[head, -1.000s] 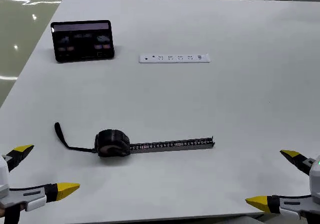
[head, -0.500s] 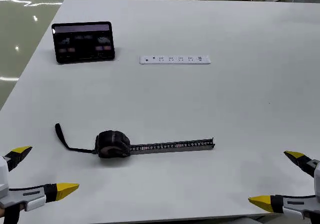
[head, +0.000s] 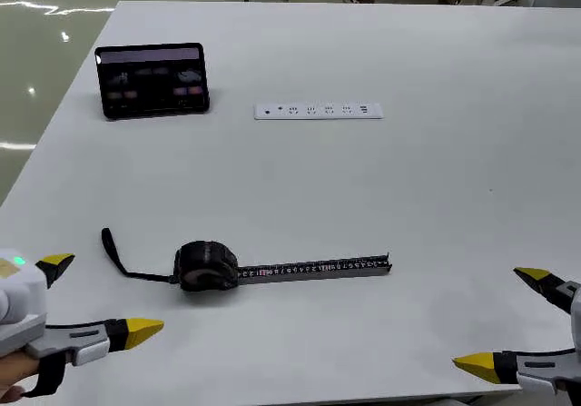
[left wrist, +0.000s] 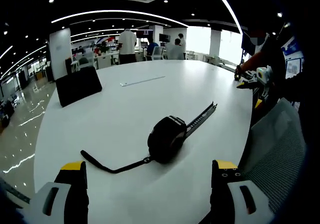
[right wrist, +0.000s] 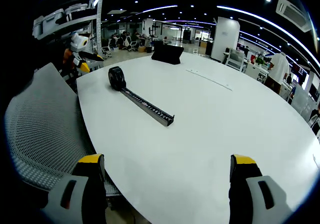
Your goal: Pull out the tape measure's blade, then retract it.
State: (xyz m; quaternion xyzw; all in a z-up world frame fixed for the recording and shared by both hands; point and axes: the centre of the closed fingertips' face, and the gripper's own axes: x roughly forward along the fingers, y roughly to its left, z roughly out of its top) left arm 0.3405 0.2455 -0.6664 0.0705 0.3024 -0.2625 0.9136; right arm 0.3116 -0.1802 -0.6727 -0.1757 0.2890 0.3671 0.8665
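A black tape measure (head: 205, 266) lies on the white table (head: 363, 188), its blade (head: 313, 267) drawn out to the right and a black wrist strap (head: 123, 256) trailing left. My left gripper (head: 100, 297) hovers open at the front left, short of the case (left wrist: 167, 138), nothing between its yellow tips. The right gripper (head: 508, 320) is open at the front right corner, well away from the blade's end hook (right wrist: 169, 120). In the right gripper view the case (right wrist: 117, 77) lies far off with the blade (right wrist: 147, 105) running toward me.
A dark tablet (head: 152, 79) stands propped at the back left, and a white power strip (head: 318, 110) lies flat behind the tape. A mesh chair (right wrist: 45, 129) sits at the table's near edge. People stand in the background (left wrist: 127, 43).
My left gripper has moved slightly right and forward, toward the tape measure case. The tape measure and the right gripper have hardly moved.
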